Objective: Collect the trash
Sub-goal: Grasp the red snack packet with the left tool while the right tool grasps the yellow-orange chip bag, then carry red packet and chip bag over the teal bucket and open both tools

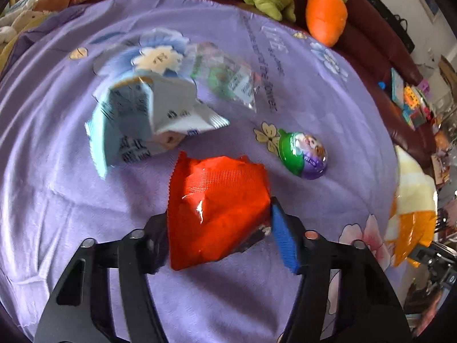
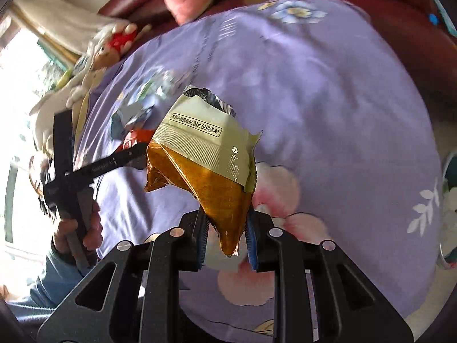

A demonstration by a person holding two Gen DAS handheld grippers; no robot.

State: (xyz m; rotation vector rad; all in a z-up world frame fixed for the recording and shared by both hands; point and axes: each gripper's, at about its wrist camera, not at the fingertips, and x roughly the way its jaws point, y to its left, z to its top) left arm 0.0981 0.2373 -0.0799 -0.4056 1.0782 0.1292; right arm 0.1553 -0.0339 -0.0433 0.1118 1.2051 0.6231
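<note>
Now | left gripper (image 1: 220,228) pinching red wrapper (image 1: 217,208) | right gripper (image 2: 225,240) pinching yellow wrapper (image 2: 205,154)

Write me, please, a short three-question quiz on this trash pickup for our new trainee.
1. True or false: the left gripper holds the red wrapper.
2. Which wrapper does the right gripper hold? A) light blue B) yellow-and-gold C) clear
3. Fill in: the green-and-purple egg-shaped capsule lies on the ____ sheet.

Key: 1 true. 2 B, the yellow-and-gold wrapper. 3 purple.
</note>
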